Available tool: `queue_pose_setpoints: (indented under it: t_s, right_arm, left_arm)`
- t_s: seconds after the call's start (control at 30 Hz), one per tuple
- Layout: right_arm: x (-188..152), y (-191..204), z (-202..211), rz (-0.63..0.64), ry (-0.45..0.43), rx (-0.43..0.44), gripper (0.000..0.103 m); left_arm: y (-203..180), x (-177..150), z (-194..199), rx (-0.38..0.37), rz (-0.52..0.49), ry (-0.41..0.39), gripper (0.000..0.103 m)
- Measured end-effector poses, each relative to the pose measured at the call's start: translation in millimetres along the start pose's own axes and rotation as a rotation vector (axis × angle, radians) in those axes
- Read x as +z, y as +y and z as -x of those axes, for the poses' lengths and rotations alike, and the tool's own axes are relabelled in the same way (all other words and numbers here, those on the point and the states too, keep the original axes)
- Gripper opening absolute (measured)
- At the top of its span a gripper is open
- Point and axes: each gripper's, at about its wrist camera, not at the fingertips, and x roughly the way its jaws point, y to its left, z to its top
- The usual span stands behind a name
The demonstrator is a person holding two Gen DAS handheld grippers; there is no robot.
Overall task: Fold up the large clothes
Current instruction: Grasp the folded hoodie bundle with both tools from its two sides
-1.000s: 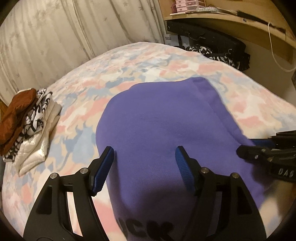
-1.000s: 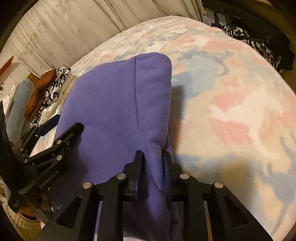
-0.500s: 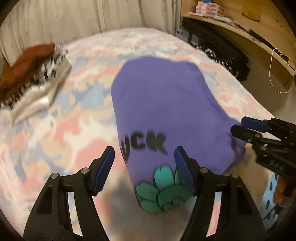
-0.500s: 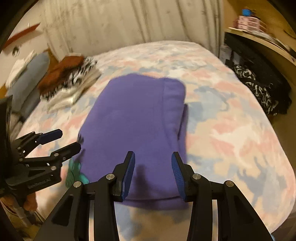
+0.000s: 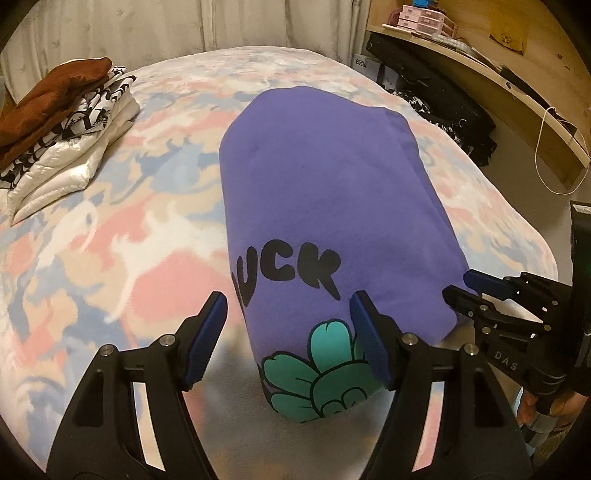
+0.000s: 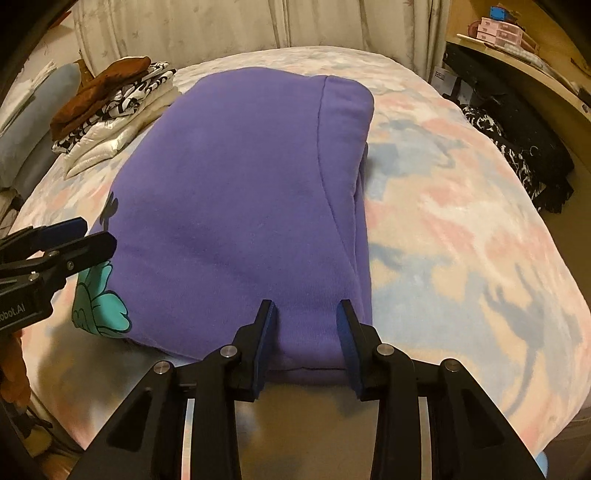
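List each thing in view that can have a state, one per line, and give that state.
purple sweatshirt: folded, lying flat on the bed, held by neither gripper.
left gripper: open, nothing pinched.
right gripper: open, jaws just been closing a little, above the sweatshirt's near edge, gripping nothing.
stack of clothes: folded, piled at the far left.
bed cover: spread flat.
curtain: drawn.

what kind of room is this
Most likely a bedroom: a bed with a pastel patterned blanket, curtains behind it, a stack of folded clothes on the bed, and a wooden shelf at the side.
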Motion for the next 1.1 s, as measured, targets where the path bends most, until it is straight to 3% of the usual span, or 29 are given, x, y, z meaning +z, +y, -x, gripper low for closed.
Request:
queue_pose_setpoints:
  t_s: [0.3,0.43,0.6,0.8,0.93,1.1]
  right_arm:
    - [21.3,-5.4,-9.2,-0.030,0.021,0.049,0.054]
    - [31.2,-7.2,0.3,-0.034,0.012,0.057,0.068]
    - [47.7,-18.0,16.4,-0.065,-0.004,0.101,0.085]
    - [79.6,-44.7,7.6,-0.139,0.004,0.183,0.088]
    - [97.7,-63.6,-26.5,-0.184,0.056,0.247,0.088]
    - [99.6,-76.8,-72.5,-0.237,0.132,0.318,0.088]
  left_arm:
    - [4.9,4.8,9.8,-0.024,0.028,0.015,0.067]
    - [16.8,13.1,11.2,-0.119,0.087,0.048,0.070]
    - [34.7,28.8,14.3,-0.162,0.151,0.031,0.073]
    - [52.9,45.9,-7.4,-0.255,0.209,0.068,0.077]
    - [55.1,48.9,-37.2,-0.303,0.234,0.121,0.077]
    - [56.8,49.4,-61.0,-0.371,0.248,0.141,0.094]
